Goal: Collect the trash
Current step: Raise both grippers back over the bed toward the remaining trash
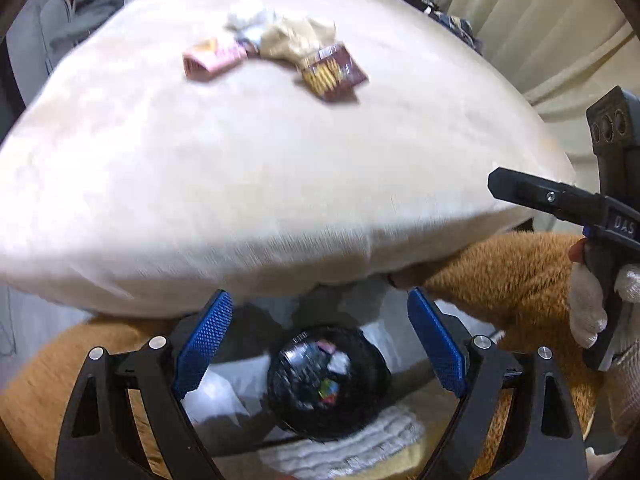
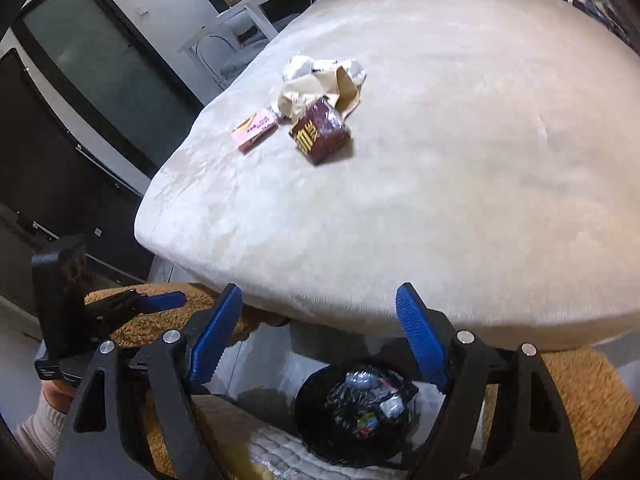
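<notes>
A pink carton point(image 2: 254, 128), a brown snack box point(image 2: 320, 134) and crumpled paper point(image 2: 320, 80) lie clustered on the cream bed point(image 2: 460, 200). Both the left gripper point(image 1: 320, 320) and right gripper point(image 2: 320, 320) hang spread and empty above a black bin point(image 2: 356, 412), apparently part-filled with wrappers.

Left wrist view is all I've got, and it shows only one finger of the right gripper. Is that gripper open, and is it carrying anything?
Observer: The right gripper is open, with nothing between its blue pads.
Operator: My picture is smeared. Do the two snack boxes touch?
Observer: No. In the right wrist view the pink box and the brown box lie apart on the bed.
Operator: What's past the bed's left edge?
Observer: A tall dark glass-fronted panel.
</notes>
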Available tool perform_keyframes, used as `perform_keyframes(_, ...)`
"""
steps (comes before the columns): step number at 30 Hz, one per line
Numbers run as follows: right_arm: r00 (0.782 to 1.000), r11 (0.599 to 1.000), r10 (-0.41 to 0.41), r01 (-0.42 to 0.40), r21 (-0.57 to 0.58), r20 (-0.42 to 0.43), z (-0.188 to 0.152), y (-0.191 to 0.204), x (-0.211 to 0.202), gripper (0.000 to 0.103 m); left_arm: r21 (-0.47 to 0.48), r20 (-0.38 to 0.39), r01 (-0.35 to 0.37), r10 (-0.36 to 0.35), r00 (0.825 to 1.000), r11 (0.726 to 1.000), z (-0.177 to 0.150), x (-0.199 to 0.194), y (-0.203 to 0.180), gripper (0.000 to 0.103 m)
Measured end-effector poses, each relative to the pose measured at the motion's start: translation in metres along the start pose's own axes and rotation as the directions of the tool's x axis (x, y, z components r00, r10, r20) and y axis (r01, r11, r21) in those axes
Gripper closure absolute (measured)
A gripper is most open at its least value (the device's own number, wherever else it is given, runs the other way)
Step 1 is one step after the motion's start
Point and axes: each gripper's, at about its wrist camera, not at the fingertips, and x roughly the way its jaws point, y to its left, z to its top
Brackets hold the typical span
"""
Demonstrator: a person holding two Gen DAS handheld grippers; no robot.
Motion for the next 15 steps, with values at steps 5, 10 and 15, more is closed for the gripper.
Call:
perform_keyframes(5, 0.998, 0.997, -0.036, 0.039, -0.071, 0.05, 0.037, 0.007, 0.006, 0.024, 0.027, 0.086, -0.041, 0.039, 0.996, 0.999, 0.04, -0.027, 0.012, 0.015)
perform_keyframes(10, 0.995, 0.988, -0.069, 0.078, -0.132, 0.068, 0.065, 0.014, 0.025, 0.024, 0.046, 0.158, -0.077, 0.069, 0.985, 0.996, 0.077, -0.038, 0.028, 0.015)
perform_keyframes(15, 0.992, 0.975, -0.1, 0.113, -0.19, 0.076, 0.083, 0.022, 0.047, 0.024, 0.056, 0.189, -0.119, 0.107, 0.976, 0.991, 0.106, -0.032, 0.043, 0.015)
